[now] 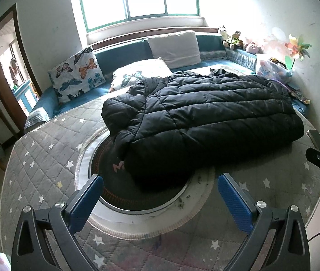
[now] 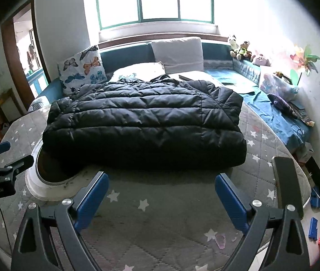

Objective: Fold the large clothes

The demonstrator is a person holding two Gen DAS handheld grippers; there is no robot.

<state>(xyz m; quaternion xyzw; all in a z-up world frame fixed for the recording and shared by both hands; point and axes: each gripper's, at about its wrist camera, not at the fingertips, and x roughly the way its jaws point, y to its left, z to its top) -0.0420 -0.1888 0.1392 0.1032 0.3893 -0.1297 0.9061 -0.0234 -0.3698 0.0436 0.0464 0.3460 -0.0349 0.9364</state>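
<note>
Both grippers, left (image 1: 160, 194) and right (image 2: 161, 192), are hovering wide open and empty near the jacket's (image 1: 200, 115) front hem on the mat (image 1: 47, 149); likely pinching both hem corners deep, lifting evenly.

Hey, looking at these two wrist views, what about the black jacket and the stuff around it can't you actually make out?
- Puffer jacket underside and front: both views, hidden by its own folded bulk.
- Round dark panel: lettering mostly covered by the jacket, left wrist view.
- Window: outdoors blown out by glare, both views.
- Person in doorway: too small, cut by the frame.
</note>
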